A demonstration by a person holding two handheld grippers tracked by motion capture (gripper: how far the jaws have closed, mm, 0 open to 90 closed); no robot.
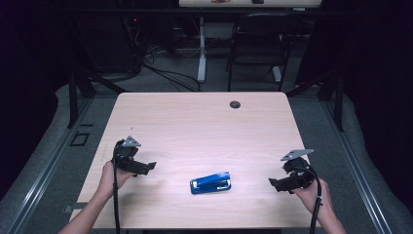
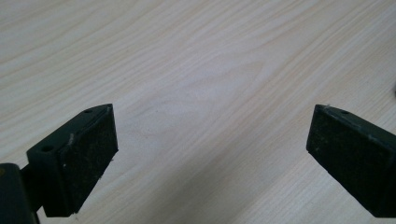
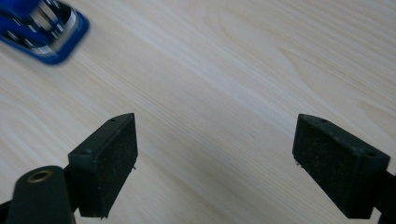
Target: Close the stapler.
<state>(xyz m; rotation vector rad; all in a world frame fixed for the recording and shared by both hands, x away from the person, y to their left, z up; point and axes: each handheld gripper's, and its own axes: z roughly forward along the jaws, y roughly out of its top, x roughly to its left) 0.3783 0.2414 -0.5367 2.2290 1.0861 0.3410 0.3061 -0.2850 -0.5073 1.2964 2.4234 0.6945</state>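
Blue stapler (image 1: 210,182) w/ silver metal, lying flat, near table's front edge, centre, untouched

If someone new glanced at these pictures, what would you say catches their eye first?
The blue stapler stands out at once, lying alone on the pale wooden table near its front edge. Either side of it, a hand holds a black tool: the left tool and the right tool both point inward at the stapler, jaws wide apart and holding nothing.
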